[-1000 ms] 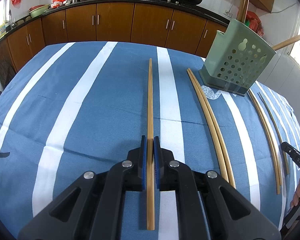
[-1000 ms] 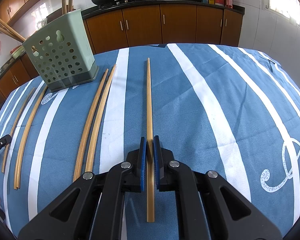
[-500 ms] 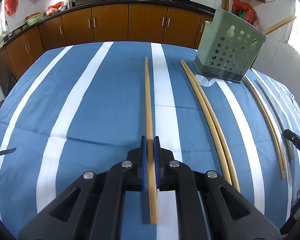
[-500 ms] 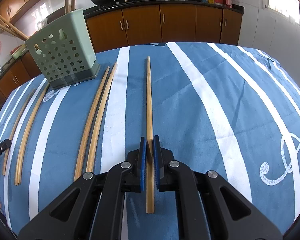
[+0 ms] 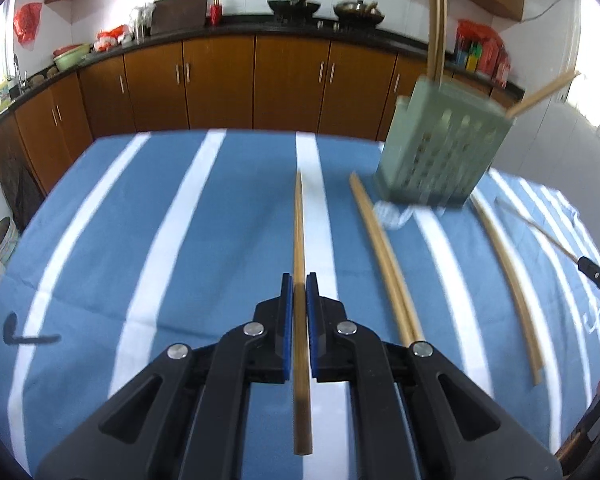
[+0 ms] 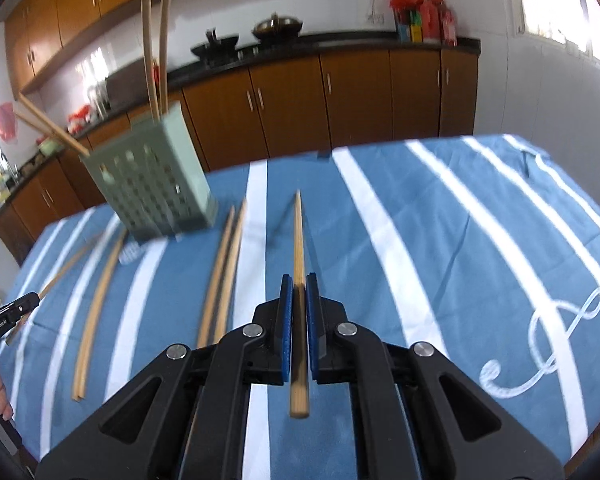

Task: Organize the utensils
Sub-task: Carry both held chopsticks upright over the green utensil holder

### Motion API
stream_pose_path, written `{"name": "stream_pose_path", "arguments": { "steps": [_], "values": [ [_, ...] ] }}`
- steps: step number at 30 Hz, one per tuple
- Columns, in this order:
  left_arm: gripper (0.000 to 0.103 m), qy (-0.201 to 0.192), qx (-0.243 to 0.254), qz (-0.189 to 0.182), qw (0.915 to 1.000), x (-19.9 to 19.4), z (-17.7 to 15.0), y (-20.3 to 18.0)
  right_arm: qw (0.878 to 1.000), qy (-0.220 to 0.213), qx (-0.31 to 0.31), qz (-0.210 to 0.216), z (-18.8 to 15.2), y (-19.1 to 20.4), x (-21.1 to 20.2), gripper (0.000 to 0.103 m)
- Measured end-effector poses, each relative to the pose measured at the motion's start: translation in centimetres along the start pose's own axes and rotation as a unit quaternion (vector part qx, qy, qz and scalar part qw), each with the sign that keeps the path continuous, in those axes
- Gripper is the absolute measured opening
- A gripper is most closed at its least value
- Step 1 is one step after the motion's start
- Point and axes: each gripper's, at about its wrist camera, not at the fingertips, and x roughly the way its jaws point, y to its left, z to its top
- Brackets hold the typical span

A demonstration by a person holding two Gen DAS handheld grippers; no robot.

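Note:
My left gripper (image 5: 299, 280) is shut on a long wooden chopstick (image 5: 299, 224) and holds it above the blue striped tablecloth (image 5: 160, 240). My right gripper (image 6: 299, 280) is shut on another wooden chopstick (image 6: 299, 236), also lifted. A green perforated utensil holder (image 5: 440, 152) stands at the far right in the left wrist view and at the far left in the right wrist view (image 6: 152, 184), with several chopsticks standing in it. A pair of chopsticks (image 5: 384, 260) lies on the cloth between the grippers and the holder; it also shows in the right wrist view (image 6: 224, 272).
More chopsticks (image 5: 508, 276) lie on the cloth beyond the holder, seen too in the right wrist view (image 6: 96, 300). Brown kitchen cabinets (image 5: 220, 84) and a counter with woks stand behind the table. The table's far edge is close to the holder.
Both grippers have tilted up and risen with their chopsticks, so more of the kitchen shows. The holder looks nearer and blurred by motion.

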Motion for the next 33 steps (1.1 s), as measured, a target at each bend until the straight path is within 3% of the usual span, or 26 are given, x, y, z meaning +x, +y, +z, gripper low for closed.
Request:
{"name": "stream_pose_path", "arguments": {
  "steps": [8,15,21,28,33],
  "values": [
    [0.008,-0.076,-0.014,-0.014,0.9969,-4.4,3.5,-0.5,0.998,-0.066,0.009,0.017,2.3,0.2,-2.7,0.007],
    [0.007,-0.115,-0.003,-0.024,0.9931,-6.9,5.5,-1.2,0.994,-0.102,-0.001,0.033,4.1,1.1,-4.5,0.007],
    [0.007,-0.151,0.011,-0.055,0.9869,-10.2,7.9,-2.4,0.987,-0.147,-0.008,0.072,7.2,2.2,-7.5,0.007],
    [0.007,-0.209,0.024,-0.092,0.9732,-13.6,11.1,-5.0,0.963,-0.229,-0.012,0.139,11.3,4.6,-11.8,0.007],
    [0.007,-0.252,0.022,-0.105,0.9618,-14.3,13.9,-7.3,0.945,-0.292,-0.019,0.148,13.1,6.6,-12.3,0.007]
  ]
}}
